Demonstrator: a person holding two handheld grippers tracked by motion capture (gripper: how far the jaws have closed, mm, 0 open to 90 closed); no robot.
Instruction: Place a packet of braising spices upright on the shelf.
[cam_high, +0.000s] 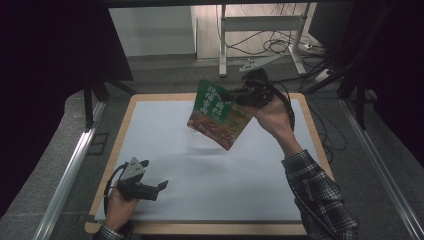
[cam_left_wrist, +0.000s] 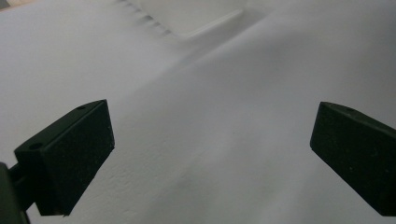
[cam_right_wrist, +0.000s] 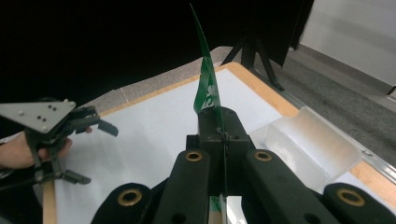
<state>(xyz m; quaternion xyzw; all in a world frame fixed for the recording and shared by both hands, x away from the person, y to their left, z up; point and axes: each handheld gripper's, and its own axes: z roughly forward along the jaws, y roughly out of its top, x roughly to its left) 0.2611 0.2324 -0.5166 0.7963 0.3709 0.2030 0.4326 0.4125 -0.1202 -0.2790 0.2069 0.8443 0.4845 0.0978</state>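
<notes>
Above the far right part of the white table (cam_high: 210, 165), the right gripper (cam_high: 239, 96) holds a green food packet (cam_high: 218, 115) up in the air, its jaws pinched tight on the packet's top edge. From the right gripper view, that packet (cam_right_wrist: 207, 84) stands edge-on, a thin green sliver rising straight out of the closed jaws. Down at the near left corner, the left gripper (cam_high: 150, 188) rests low over the table in the person's hand, jaws spread wide apart with nothing between them, just bare white surface.
</notes>
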